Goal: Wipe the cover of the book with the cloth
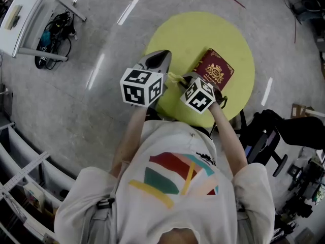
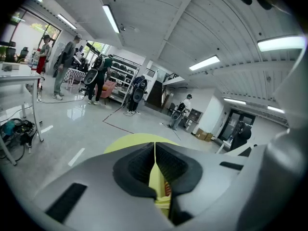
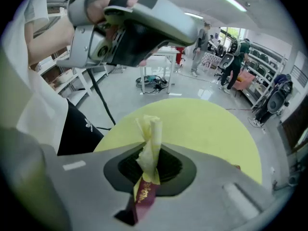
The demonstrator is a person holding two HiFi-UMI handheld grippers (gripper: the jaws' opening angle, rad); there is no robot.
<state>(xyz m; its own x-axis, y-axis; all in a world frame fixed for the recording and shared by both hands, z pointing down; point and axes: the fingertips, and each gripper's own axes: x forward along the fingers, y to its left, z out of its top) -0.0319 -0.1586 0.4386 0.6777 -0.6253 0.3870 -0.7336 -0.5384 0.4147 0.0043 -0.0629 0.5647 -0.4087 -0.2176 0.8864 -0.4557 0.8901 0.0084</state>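
Observation:
A dark red book (image 1: 216, 70) with a gold emblem lies on the round yellow table (image 1: 203, 29), right of centre. My right gripper (image 3: 153, 154) is shut on the yellow cloth (image 3: 150, 137), which stands up twisted between its pads. The book's red cover (image 3: 143, 196) shows just beneath those jaws. In the head view the cloth (image 1: 175, 78) pokes out to the left of the right gripper's marker cube (image 1: 199, 95), at the book's near corner. My left gripper (image 1: 158, 59) (image 2: 155, 147) hovers over the table's left part, shut with nothing between its pads.
A white table (image 1: 20, 14) and a tangle of cables (image 1: 51, 34) are on the floor at upper left. A black stand (image 1: 269, 131) sits right of the yellow table. Shelving (image 1: 20, 172) runs along the lower left. People (image 2: 65, 66) stand far off in the hall.

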